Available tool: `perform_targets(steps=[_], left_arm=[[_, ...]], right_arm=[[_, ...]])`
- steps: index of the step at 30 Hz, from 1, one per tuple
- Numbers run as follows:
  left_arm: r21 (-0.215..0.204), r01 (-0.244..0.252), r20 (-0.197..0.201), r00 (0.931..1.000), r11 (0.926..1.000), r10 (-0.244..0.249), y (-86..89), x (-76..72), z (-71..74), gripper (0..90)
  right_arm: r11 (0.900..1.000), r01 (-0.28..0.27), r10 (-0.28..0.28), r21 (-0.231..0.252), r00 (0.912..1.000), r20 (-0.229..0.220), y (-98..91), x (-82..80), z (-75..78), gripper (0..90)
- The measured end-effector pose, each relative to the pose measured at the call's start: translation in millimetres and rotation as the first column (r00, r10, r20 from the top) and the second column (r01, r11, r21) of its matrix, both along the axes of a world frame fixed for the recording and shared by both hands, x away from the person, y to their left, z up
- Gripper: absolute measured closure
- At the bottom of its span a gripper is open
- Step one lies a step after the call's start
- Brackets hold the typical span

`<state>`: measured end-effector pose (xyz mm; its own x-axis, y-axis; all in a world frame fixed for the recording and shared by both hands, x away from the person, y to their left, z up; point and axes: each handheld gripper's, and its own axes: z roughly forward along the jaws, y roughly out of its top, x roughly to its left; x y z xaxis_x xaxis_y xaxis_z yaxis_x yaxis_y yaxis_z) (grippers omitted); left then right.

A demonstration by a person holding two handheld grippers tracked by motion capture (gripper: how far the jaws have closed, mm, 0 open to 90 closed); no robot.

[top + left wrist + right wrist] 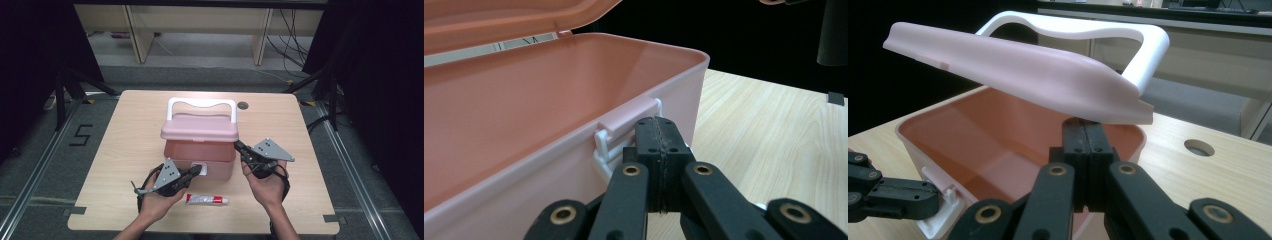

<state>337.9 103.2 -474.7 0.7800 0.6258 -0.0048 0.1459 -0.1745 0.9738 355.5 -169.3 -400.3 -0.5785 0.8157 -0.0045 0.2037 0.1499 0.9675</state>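
Both grippers are closed with nothing between the jaws. My left gripper [196, 170] has its tips against the white latch [606, 142] on the near front wall of the pink box [200, 156]; my right gripper [239, 146] sits under the right end of the box's lid [199, 128], which stands tilted up off the box. That box lies mid-bench [125, 145], long axis left to right, its white handle [201, 106] on the far side. A small tube [207, 200] lies just in front of the box, parallel to it.
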Motion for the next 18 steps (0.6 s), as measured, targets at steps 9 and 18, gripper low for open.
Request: perform_targets(steps=[9, 18], left_arm=[[-0.008, 0.000, -0.006, 1.0000, 1.0000, 0.000, -0.4, 0.3, -0.7, 90.0], [-0.032, 0.010, -0.011, 0.9999, 0.9994, -0.010, -0.9, 1.5, -1.8, 90.0]], right_arm=[[0.9997, 0.019, -0.019, 0.012, 0.9998, 0.004, 2.4, 2.6, 5.4, 90.0], [0.9996, 0.020, -0.021, 0.018, 0.9994, 0.028, 2.6, 9.8, 14.6, 90.0]])
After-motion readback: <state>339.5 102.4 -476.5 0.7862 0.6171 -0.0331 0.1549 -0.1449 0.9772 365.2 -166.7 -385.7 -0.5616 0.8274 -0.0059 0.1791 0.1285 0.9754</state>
